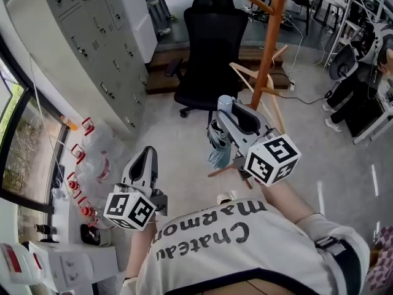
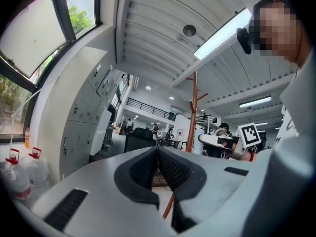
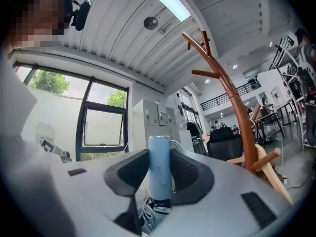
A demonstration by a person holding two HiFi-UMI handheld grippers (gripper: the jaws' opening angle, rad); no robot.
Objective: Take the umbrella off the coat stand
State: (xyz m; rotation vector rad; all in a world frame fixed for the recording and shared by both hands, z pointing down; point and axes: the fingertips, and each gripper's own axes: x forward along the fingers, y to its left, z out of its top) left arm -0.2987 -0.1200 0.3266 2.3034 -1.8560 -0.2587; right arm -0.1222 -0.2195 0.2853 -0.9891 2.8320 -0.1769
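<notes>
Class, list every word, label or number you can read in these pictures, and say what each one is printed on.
"Chateau": on the person's white shirt, upside down in the head view.
"Marmon": the second line on the same shirt; any further letters do not show.
Sheets on the locker doors: too small to read.
The marker cubes: square patterns only, no letters.

Left tool [image 1: 146, 153] level, jaws together, empty. Right tool [image 1: 232, 110] level, jaws clamped on umbrella [image 3: 159, 164] handle.
</notes>
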